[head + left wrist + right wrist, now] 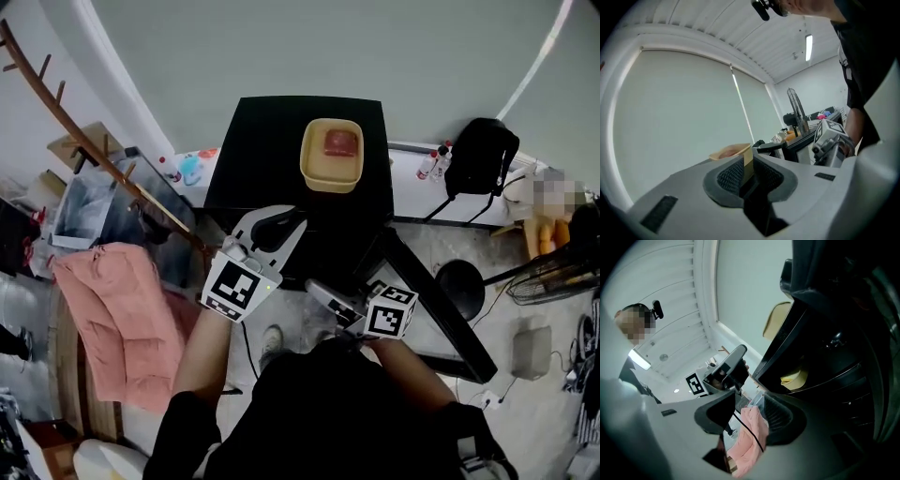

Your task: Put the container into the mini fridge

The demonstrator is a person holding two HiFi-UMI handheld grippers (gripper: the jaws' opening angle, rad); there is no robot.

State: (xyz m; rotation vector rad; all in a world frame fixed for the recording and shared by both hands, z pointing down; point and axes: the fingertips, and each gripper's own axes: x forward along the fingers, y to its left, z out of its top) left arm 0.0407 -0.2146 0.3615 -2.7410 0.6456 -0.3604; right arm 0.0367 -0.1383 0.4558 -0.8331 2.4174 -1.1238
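A yellow container [330,156] with something red in it stands on top of the black mini fridge [262,150]. The fridge door [436,305] hangs open to the right. My left gripper [278,223] is over the fridge's front edge, short of the container, its jaws a narrow gap apart and holding nothing. In the left gripper view the container [731,151] shows just beyond the left gripper [747,164]. My right gripper [323,295] is lower, in front of the open fridge, open and empty. The right gripper view looks past the right gripper [750,411] at a yellow item [794,378] on a shelf inside.
A pink garment [112,309] hangs at the left below a slanting wooden rack [94,141]. At the right stand a black bag [480,155], small bottles [431,164], a round black stool [459,286] and a fan [553,272].
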